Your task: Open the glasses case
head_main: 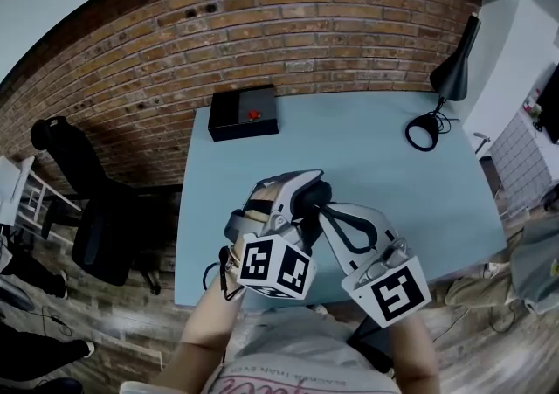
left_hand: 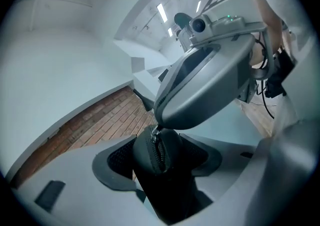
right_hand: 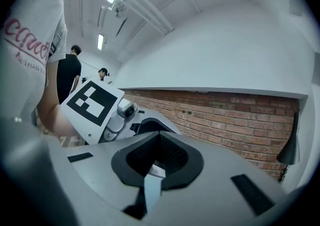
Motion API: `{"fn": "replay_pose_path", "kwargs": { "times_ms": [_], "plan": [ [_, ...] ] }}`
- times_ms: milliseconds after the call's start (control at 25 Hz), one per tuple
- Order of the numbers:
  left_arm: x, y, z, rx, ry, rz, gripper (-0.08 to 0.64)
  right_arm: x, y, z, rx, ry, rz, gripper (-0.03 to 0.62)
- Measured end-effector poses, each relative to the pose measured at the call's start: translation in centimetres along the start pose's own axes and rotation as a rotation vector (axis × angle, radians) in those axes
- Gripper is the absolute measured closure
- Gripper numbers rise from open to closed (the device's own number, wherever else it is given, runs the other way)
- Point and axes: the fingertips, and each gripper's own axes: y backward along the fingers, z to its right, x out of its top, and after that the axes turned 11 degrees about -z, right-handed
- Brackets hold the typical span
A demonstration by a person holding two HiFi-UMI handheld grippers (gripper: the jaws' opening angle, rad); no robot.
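A black zippered glasses case (left_hand: pixel 161 180) is held in the air above the light blue table (head_main: pixel 376 169). It stands upright between the dark pads of my left gripper (left_hand: pixel 161 162), which grips it by its sides. The zipper (left_hand: pixel 159 151) runs up the case's near end. My right gripper (left_hand: pixel 158 124) comes in from the upper right, and its tips are shut on the small metal zipper pull (right_hand: pixel 157 170). In the head view both grippers meet tip to tip, left gripper (head_main: pixel 301 190) and right gripper (head_main: pixel 320 213), and they hide most of the case.
A black box with a red button (head_main: pixel 244 113) sits at the table's far left. A black desk lamp (head_main: pixel 444 91) stands at the far right. A dark office chair (head_main: pixel 87 209) is left of the table, before a brick wall (head_main: pixel 262 25). Two people (right_hand: pixel 67 77) stand far off.
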Motion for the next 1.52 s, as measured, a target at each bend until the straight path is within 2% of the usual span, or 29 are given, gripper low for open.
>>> {"fn": "replay_pose_path", "kwargs": {
  "times_ms": [280,680,880,1040,1240,1520],
  "plan": [
    [0.7,1.0,-0.1,-0.031,0.04,0.09,0.29,0.2,0.7,2.3,-0.035,-0.087,0.019,0.574],
    [2.0,2.5,-0.2,-0.084,0.072,0.208,0.291,-2.1,0.9,4.0,-0.028,-0.106,-0.044,0.574],
    [2.7,3.3,-0.2,-0.118,0.088,0.275,0.291,-2.8,0.7,4.5,0.01,-0.185,-0.033,0.574],
    [2.8,4.2,0.0,-0.14,0.079,0.33,0.291,-3.1,0.6,4.2,0.072,-0.256,-0.017,0.574],
    [3.4,5.6,0.2,-0.2,0.073,0.433,0.29,-3.9,0.4,3.5,0.137,-0.29,-0.027,0.574],
    [3.8,6.1,-0.1,-0.223,0.12,0.478,0.29,-5.0,-0.5,2.9,0.156,-0.316,-0.052,0.574]
  ]
}}
